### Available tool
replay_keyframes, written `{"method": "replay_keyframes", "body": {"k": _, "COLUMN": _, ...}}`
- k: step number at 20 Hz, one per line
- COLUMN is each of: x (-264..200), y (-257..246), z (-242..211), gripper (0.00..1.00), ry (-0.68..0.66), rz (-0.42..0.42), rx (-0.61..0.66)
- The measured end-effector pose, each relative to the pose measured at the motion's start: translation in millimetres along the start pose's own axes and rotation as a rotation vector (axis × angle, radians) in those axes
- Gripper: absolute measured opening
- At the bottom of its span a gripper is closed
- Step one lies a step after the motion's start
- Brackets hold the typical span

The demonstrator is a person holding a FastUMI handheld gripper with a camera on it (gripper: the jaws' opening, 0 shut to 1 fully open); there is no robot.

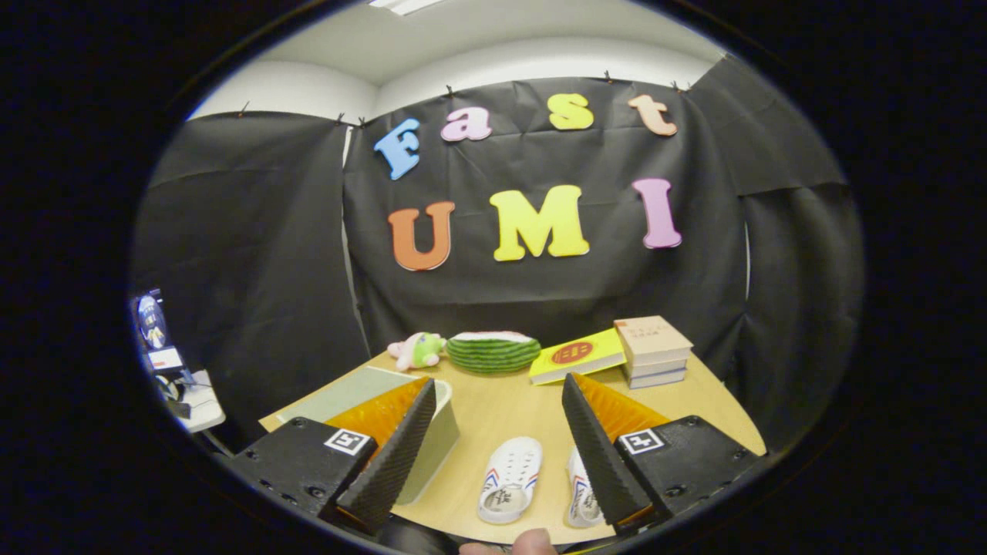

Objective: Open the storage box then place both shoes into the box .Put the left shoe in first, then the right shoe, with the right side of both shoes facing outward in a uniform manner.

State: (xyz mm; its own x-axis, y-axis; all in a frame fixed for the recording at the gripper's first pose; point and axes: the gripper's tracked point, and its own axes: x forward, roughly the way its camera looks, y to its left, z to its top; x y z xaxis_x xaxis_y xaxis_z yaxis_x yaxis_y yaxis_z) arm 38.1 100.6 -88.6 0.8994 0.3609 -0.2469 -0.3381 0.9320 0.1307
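My gripper (493, 401) is open above the wooden table (509, 408), nothing between its fingers. Two white shoes with red and blue side stripes lie on the table below. One shoe (510, 479) lies in the gap between the fingers. The other shoe (580, 493) lies beside it, partly hidden behind the right finger (597, 455). The storage box (370, 393), pale grey-green with its lid closed, stands to the left of the shoes, largely behind the left finger (393, 455).
At the table's far side lie a small plush toy (417, 351), a watermelon-shaped cushion (493, 352), a yellow book (577, 356) and a stack of books (652, 351). A fingertip (532, 543) shows at the near edge. A small side stand with devices (166, 362) is left of the table.
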Motion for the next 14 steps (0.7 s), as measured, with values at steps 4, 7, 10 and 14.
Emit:
{"method": "replay_keyframes", "body": {"k": 4, "x": 27, "y": 37, "z": -38, "gripper": 1.0, "ry": 0.138, "rz": 0.185, "rx": 0.137}}
{"method": "replay_keyframes", "body": {"k": 7, "x": 44, "y": 54, "z": -67, "gripper": 1.0, "ry": 0.243, "rz": 0.269, "rx": 0.216}}
{"method": "replay_keyframes", "body": {"k": 10, "x": 63, "y": 64, "z": -92, "gripper": 0.99, "ry": 0.323, "rz": 0.315, "rx": 0.295}}
{"method": "replay_keyframes", "body": {"k": 14, "x": 77, "y": 79, "z": -122, "gripper": 0.98, "ry": 0.436, "rz": 0.373, "rx": 0.418}}
